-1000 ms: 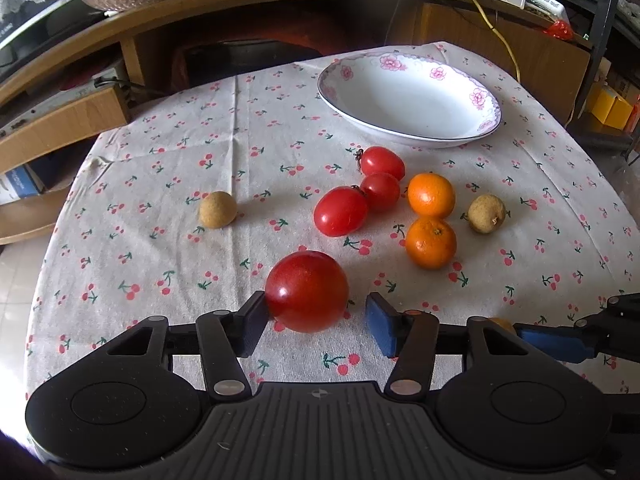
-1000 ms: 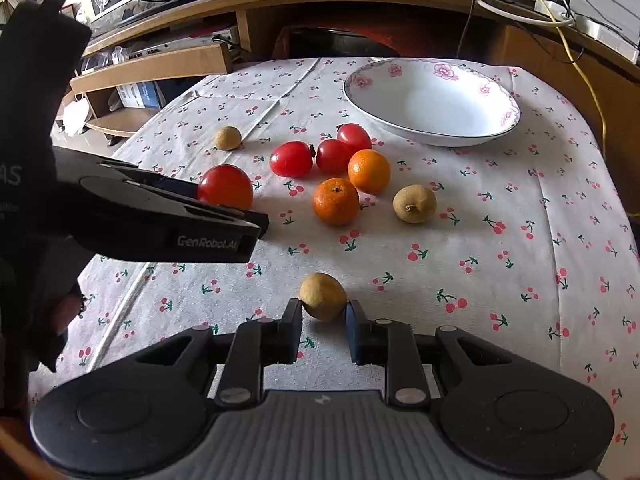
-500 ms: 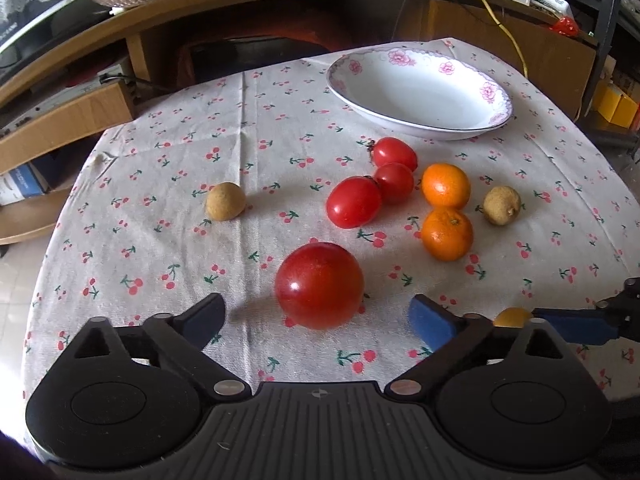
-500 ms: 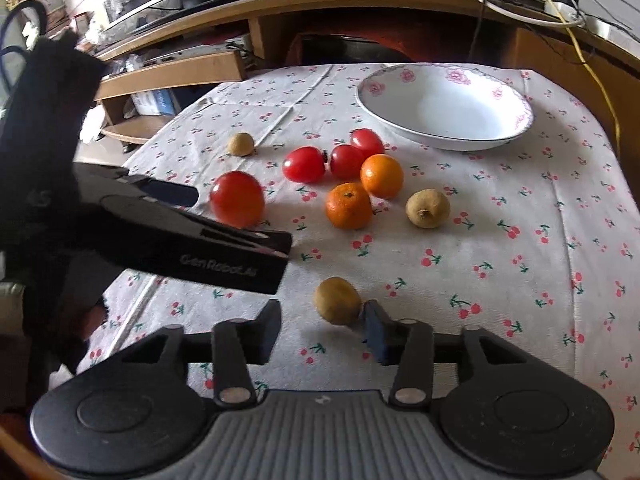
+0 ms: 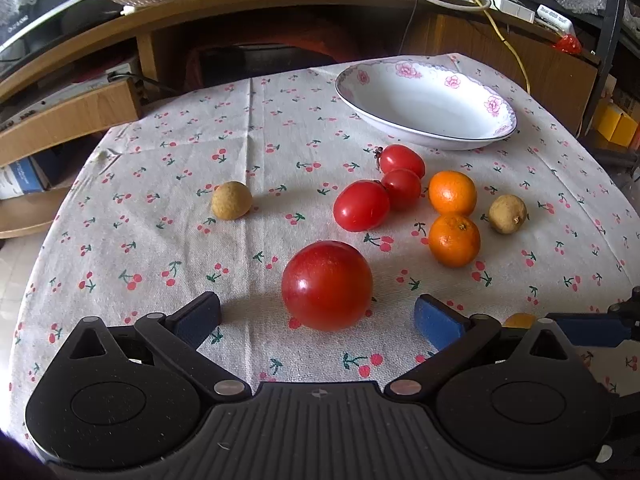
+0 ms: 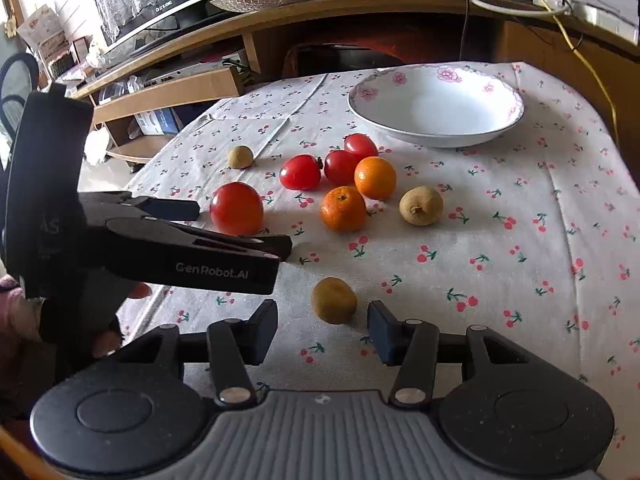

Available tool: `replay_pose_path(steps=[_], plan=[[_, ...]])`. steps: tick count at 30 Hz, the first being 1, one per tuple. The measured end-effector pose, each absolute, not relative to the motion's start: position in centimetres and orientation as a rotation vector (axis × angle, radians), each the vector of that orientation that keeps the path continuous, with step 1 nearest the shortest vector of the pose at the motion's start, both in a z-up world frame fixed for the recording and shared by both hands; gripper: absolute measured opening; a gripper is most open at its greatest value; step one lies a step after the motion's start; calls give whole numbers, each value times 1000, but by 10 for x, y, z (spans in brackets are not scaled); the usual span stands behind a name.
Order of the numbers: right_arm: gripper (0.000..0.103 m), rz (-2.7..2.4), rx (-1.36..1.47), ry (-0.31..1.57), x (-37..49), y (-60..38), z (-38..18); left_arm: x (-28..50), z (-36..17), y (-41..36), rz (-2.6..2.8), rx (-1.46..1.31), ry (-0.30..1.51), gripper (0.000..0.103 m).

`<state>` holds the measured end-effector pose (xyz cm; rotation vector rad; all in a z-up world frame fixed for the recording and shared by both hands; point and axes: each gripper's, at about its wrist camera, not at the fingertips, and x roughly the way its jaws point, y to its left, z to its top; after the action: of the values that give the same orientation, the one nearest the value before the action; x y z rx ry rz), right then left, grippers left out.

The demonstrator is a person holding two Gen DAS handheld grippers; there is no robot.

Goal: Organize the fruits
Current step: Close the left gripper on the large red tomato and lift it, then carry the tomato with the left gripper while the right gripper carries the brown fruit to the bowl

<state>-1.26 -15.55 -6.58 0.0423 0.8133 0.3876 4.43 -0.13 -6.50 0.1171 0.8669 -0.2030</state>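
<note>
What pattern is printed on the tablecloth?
Small red cherries with green stems on an off-white tablecloth, clearest in the left wrist view.

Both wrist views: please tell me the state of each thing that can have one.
Left claw: open, around the big tomato, not touching.
Right claw: open, around a longan, not touching.
Bowl: upright, empty.
Oranges: loose on the tablecloth.

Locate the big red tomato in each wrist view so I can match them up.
Left wrist: the big red tomato sits low and central, between the open jaws of the left gripper.
Right wrist: mid-left, just beyond the left gripper.
Shared landmark: the white floral bowl, upper right in both.
</note>
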Motion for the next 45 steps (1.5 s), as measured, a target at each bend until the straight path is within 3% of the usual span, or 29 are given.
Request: replay_pose_path(steps=[3,6,11,16,22,27,45], plan=[[49,373,30,800,-12,-155,-65,48,-63,-4,-214,143,869,103],[49,368,29,781,-12,-156,-63,43,-58,-12,-237,200,824,92],[48,357,2,772,-8,-154,-66,46,-58,-17,-257,205,812,85],[27,359,-40,765,-7,-150,-69,40,-56,-24,-281,249,801,75],[27,348,-90,753,-13,-144,-68,38,-54,-22,-272,259,807,66],[26,325,-90,761,-12,-146,-64,40,-52,-17,-247,259,822,52],[26,289,-81,781,-19,-153,-62,33,-48,-15,-236,255,835,50]])
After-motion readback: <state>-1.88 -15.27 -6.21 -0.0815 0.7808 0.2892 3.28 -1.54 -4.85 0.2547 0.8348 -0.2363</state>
